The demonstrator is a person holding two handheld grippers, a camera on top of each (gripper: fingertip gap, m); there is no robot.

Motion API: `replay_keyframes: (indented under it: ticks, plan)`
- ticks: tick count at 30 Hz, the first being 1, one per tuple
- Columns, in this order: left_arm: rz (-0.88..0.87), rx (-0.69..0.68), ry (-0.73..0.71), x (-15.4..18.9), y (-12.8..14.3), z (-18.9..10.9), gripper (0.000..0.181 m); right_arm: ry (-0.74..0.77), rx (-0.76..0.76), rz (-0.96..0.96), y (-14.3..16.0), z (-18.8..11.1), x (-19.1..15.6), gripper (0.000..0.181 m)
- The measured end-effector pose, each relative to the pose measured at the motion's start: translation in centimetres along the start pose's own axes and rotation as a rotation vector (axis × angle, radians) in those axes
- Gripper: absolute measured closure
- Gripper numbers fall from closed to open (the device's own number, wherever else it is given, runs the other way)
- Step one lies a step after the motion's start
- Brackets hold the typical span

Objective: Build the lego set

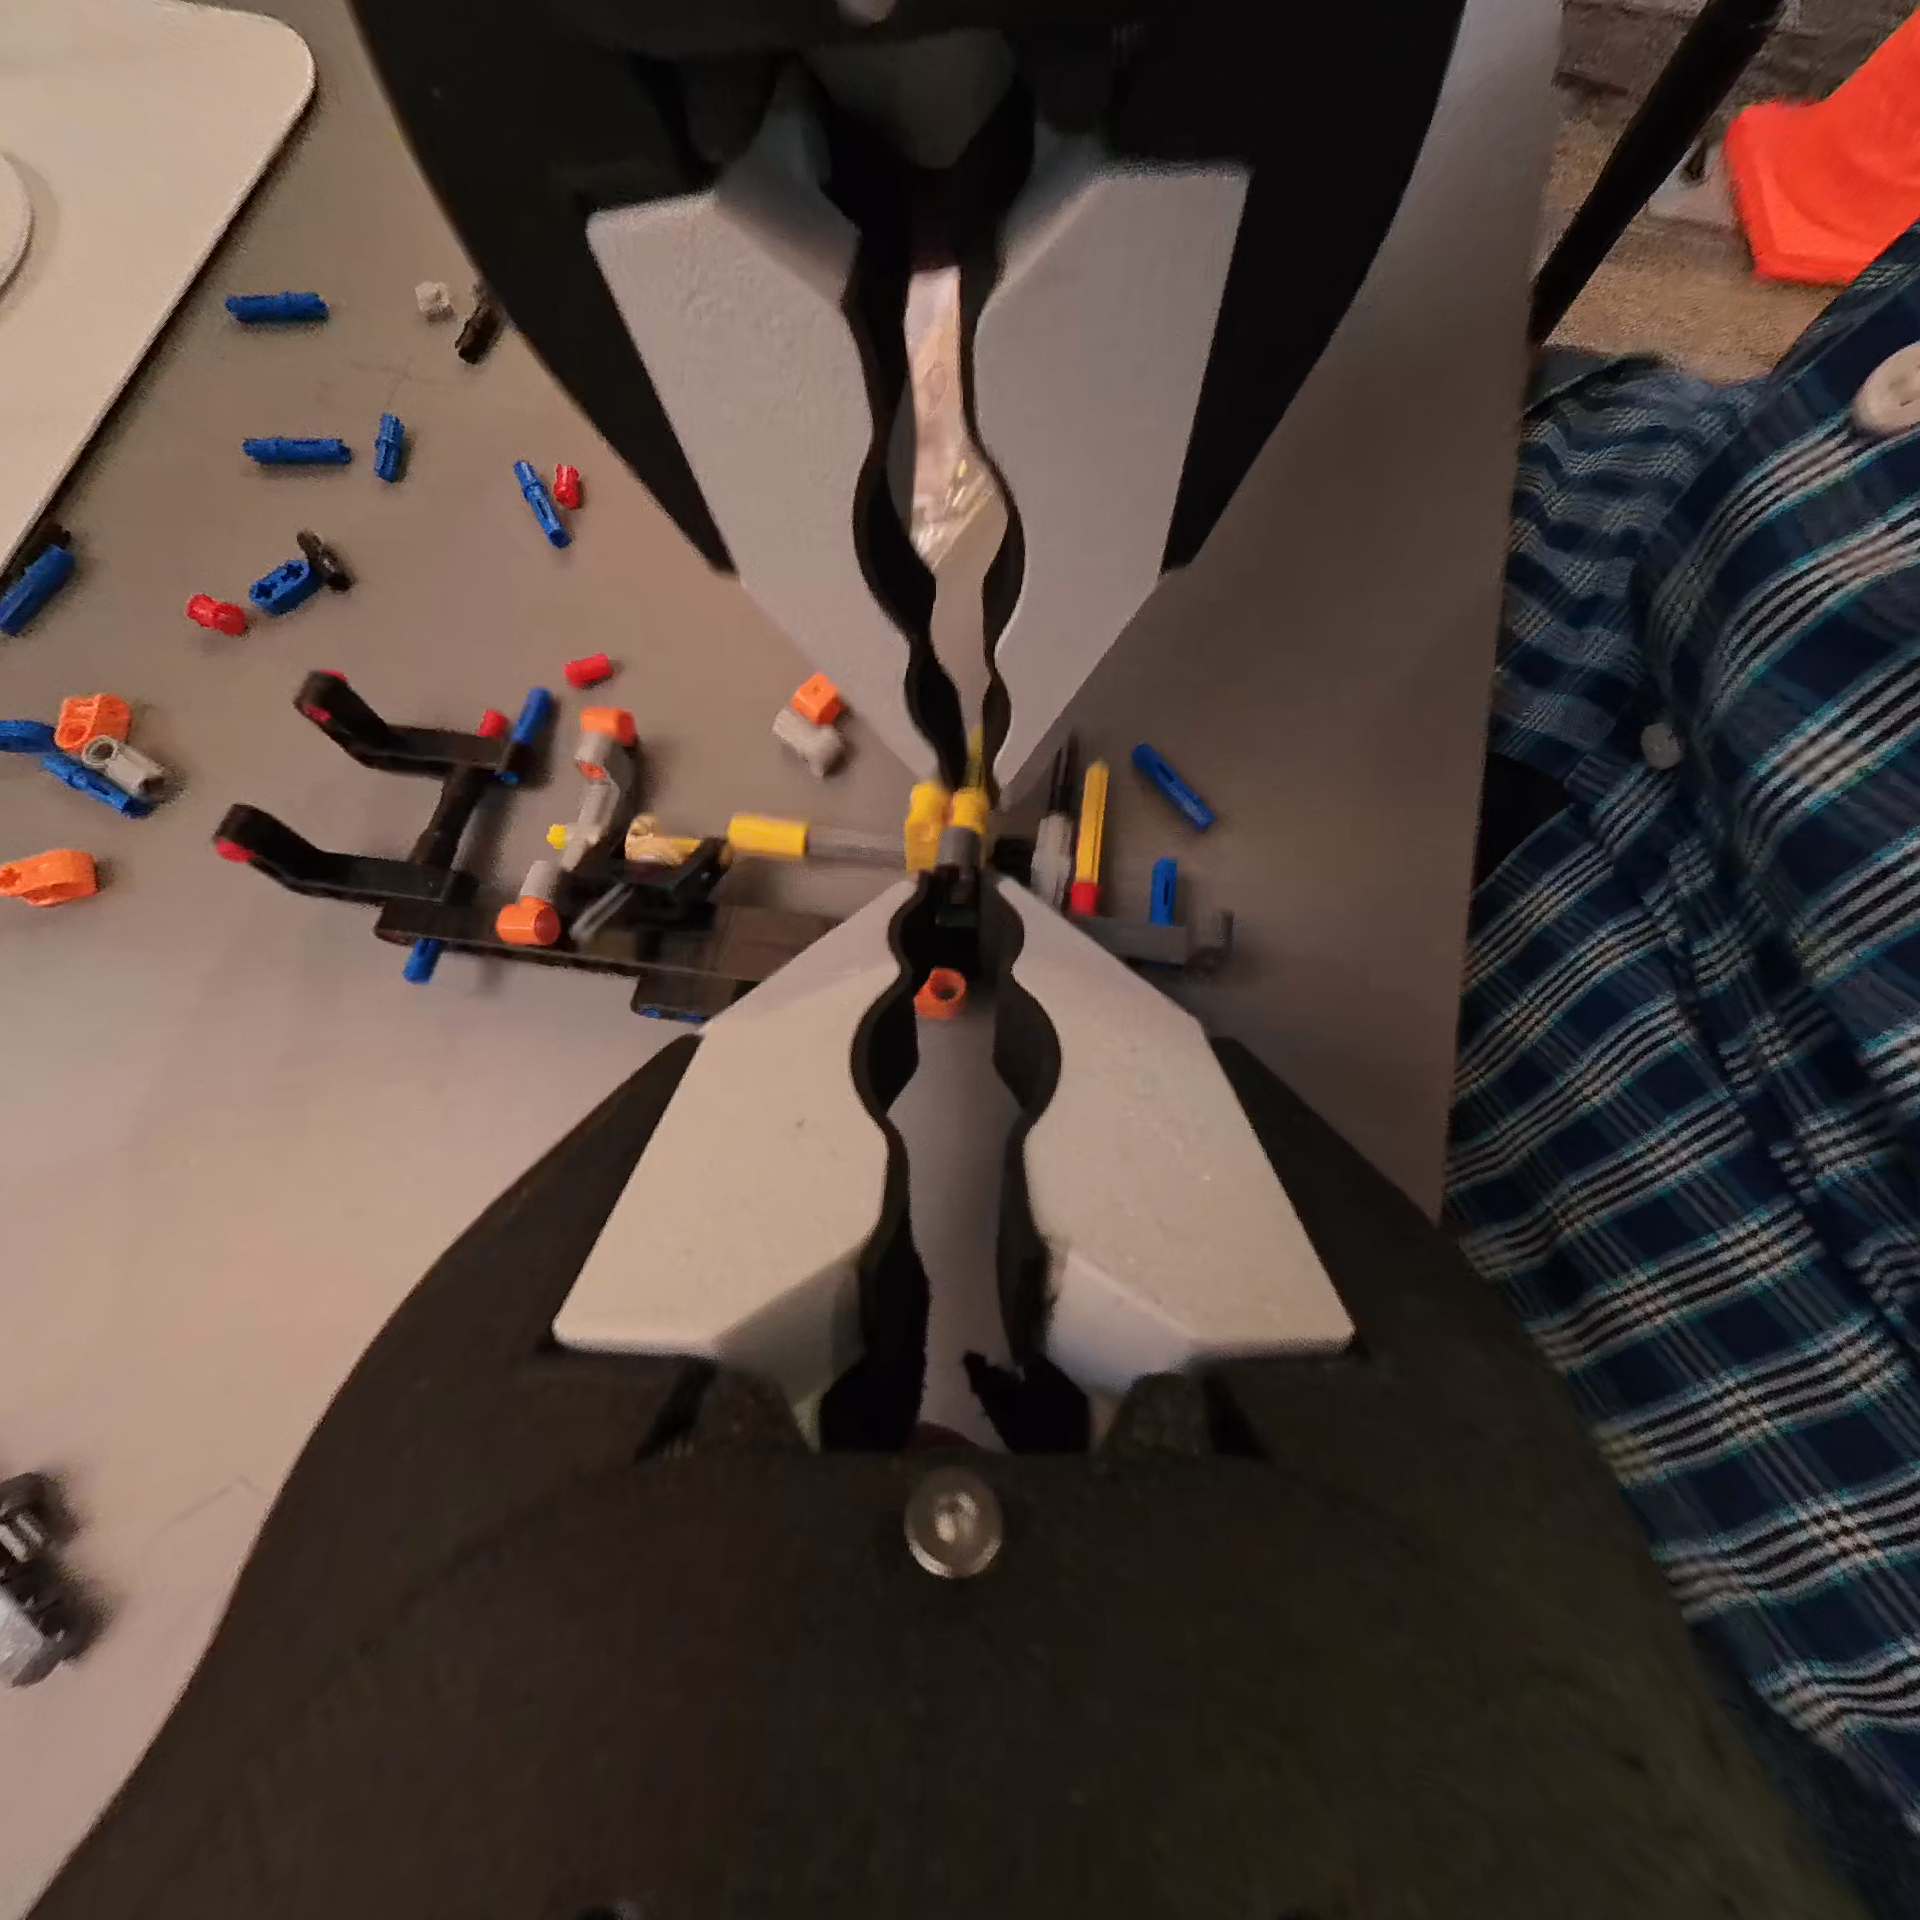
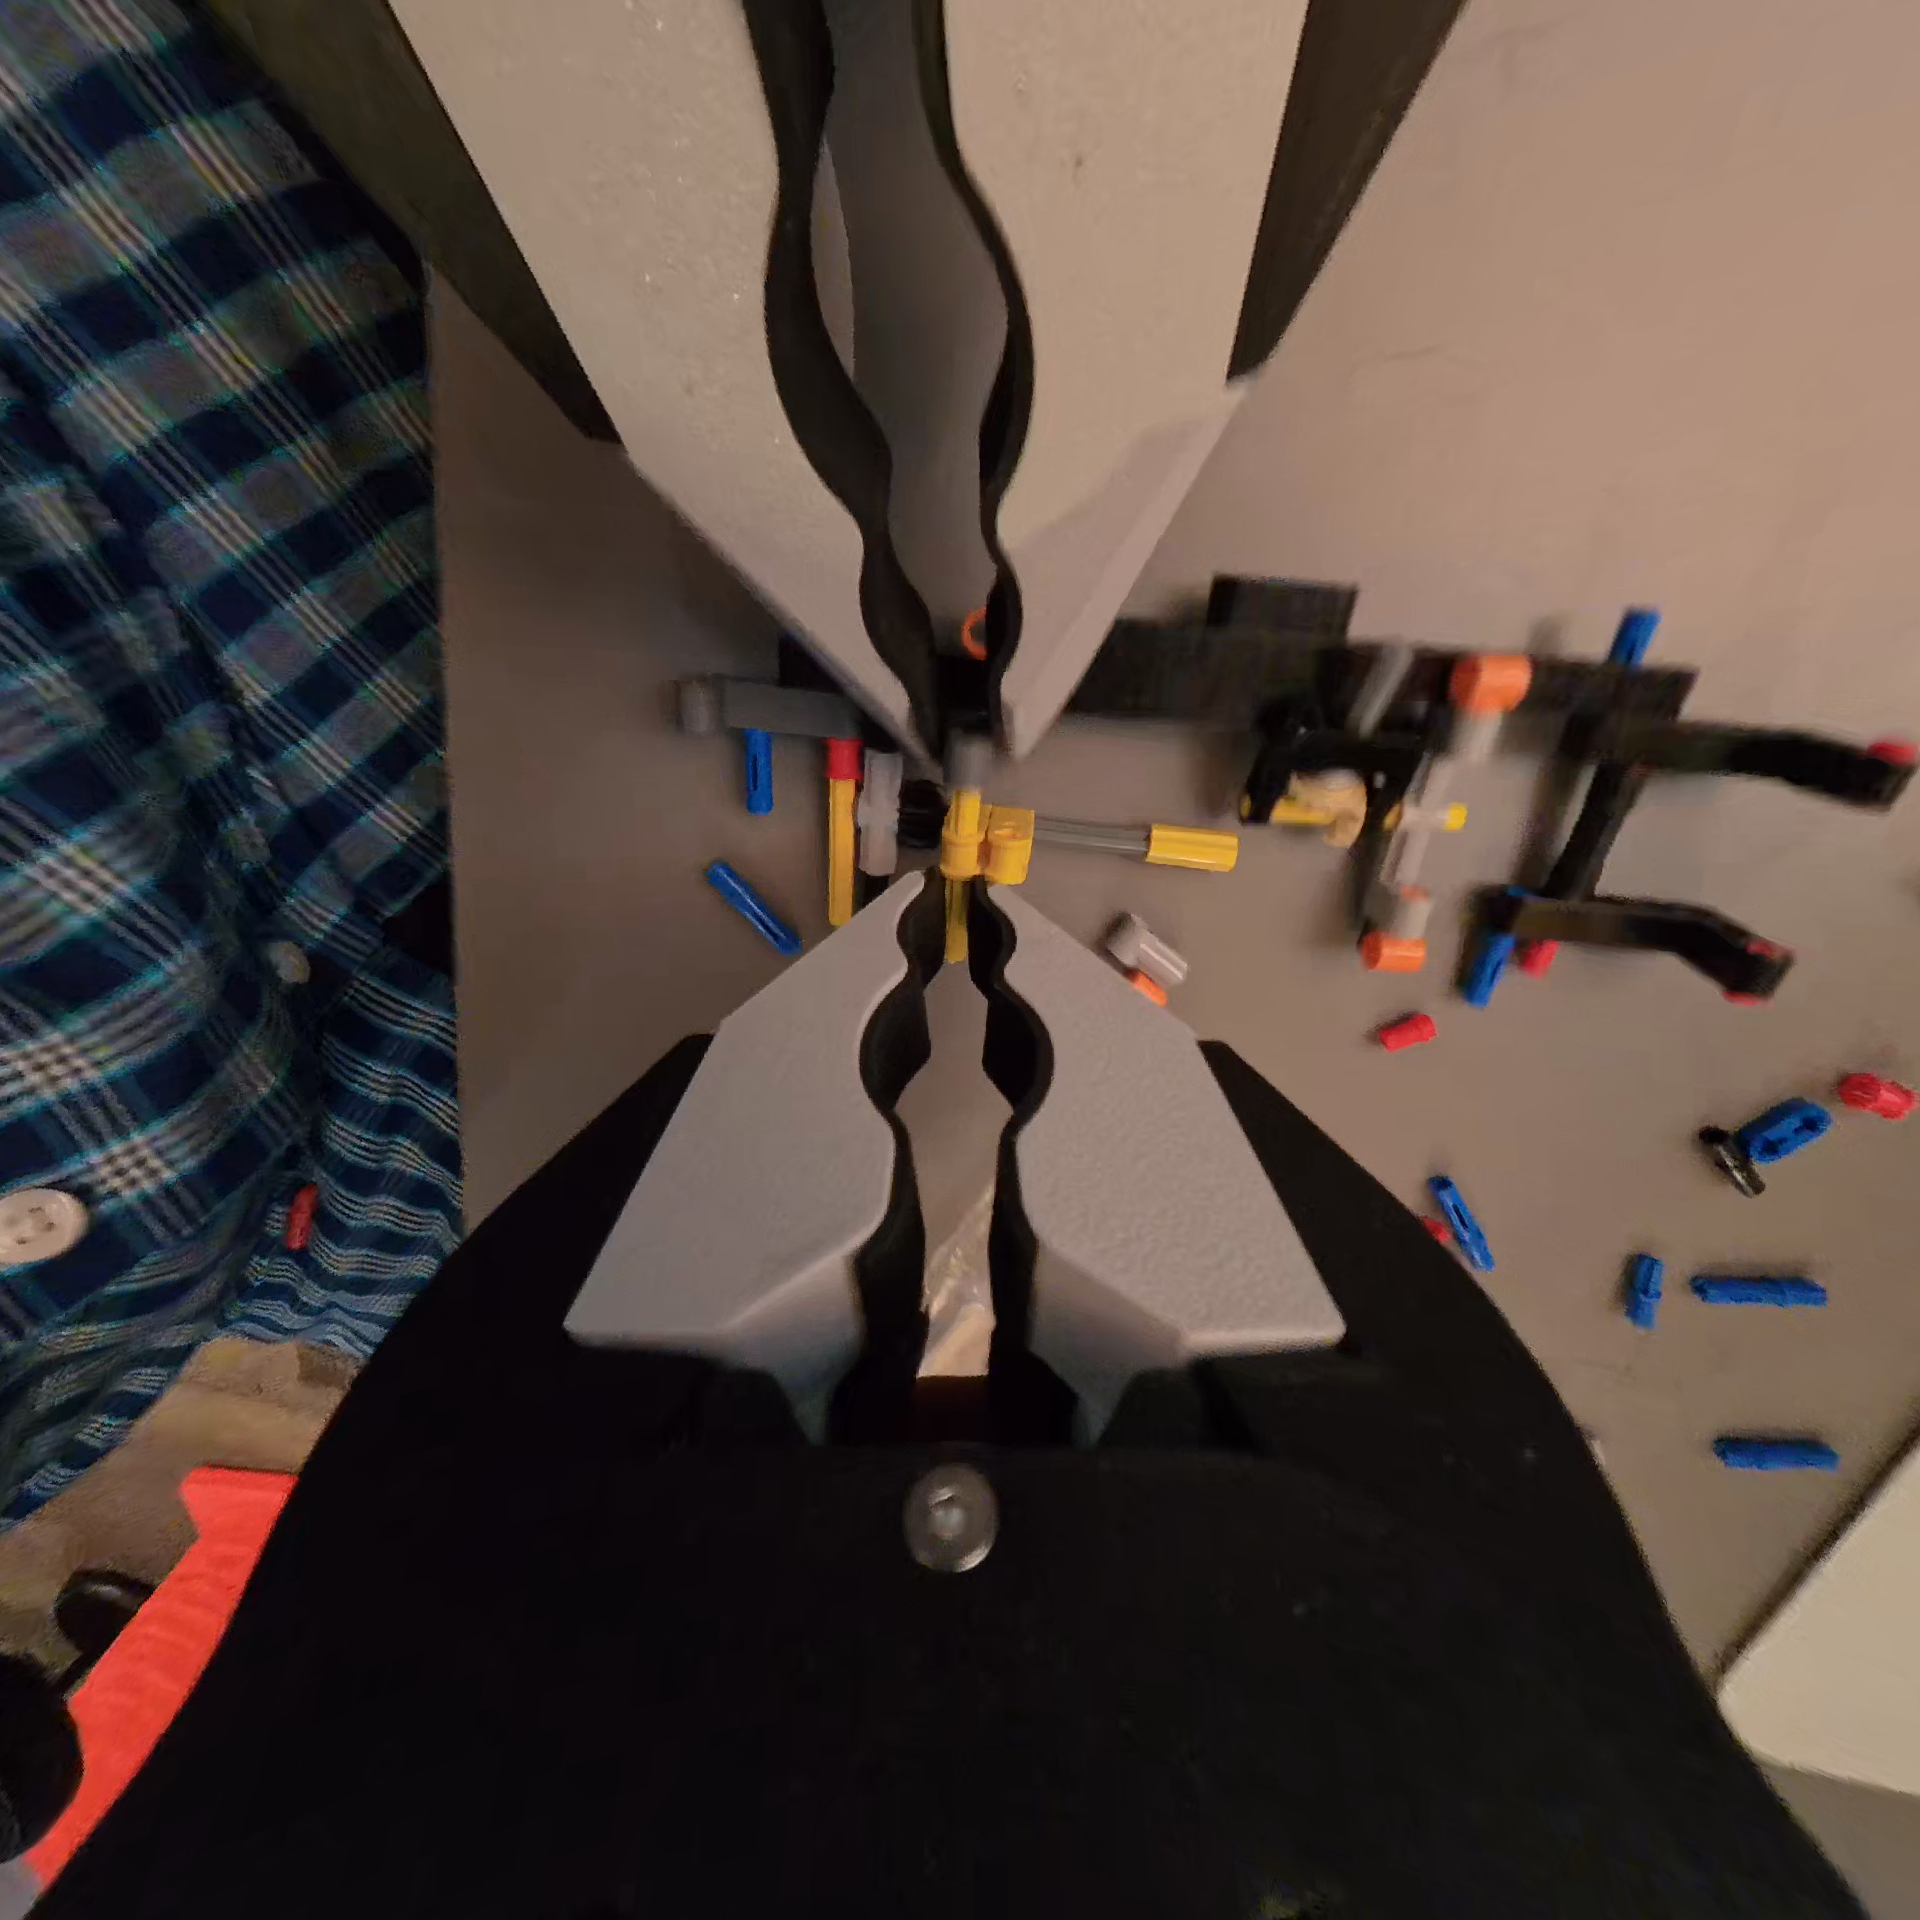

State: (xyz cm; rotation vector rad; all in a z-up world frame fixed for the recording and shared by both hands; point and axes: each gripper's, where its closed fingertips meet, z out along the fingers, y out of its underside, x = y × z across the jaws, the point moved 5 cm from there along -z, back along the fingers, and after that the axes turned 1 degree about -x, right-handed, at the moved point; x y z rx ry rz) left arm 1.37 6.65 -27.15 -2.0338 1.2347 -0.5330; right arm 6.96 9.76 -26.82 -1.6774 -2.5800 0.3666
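A partly built lego assembly with a black frame [image 1: 436,873] lies on the grey table and also shows in the right wrist view [image 2: 1558,717]. At its near end sits a yellow connector [image 1: 943,821] on a grey rod. My left gripper [image 1: 956,899] is shut on a black part of the assembly with an orange bush [image 1: 940,992] between its fingers. My right gripper [image 2: 961,894] faces it tip to tip and is shut on a thin yellow axle [image 2: 956,925] that meets the yellow connector [image 2: 982,836]. Each gripper shows in the other's view, the right [image 1: 966,774] and the left [image 2: 961,743].
Loose blue pins [image 1: 296,449], red bushes [image 1: 216,613] and orange connectors [image 1: 47,876] lie scattered on the table. A white board [image 1: 104,208] sits at the far corner. A person's plaid shirt [image 1: 1714,935] is at the table edge. An orange cone [image 1: 1829,187] stands on the floor. Only a small space, under 4 cm, lies between the two pairs of fingers.
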Motion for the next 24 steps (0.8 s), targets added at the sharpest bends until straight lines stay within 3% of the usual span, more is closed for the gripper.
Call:
replay_keyframes:
  ticks: [13, 19, 22, 24]
  plan:
    - [-0.024, -0.013, 0.001, -0.2, 0.4, 0.2, 0.176, -0.026, 0.092, 0.038, -0.1, 0.1, 0.3, 0.180]
    - [-0.037, -0.014, 0.003, -0.2, 0.7, 0.3, 0.176, -0.022, 0.223, 0.046, 0.0, 0.1, 0.3, 0.179]
    - [-0.040, -0.014, 0.003, -0.4, 0.6, 0.2, 0.176, -0.023, 0.240, 0.065, 0.4, 0.1, 0.4, 0.164]
    - [-0.048, -0.010, 0.008, -0.4, 0.5, 0.1, 0.176, -0.009, 0.272, 0.059, 0.8, -0.3, 0.6, 0.167]
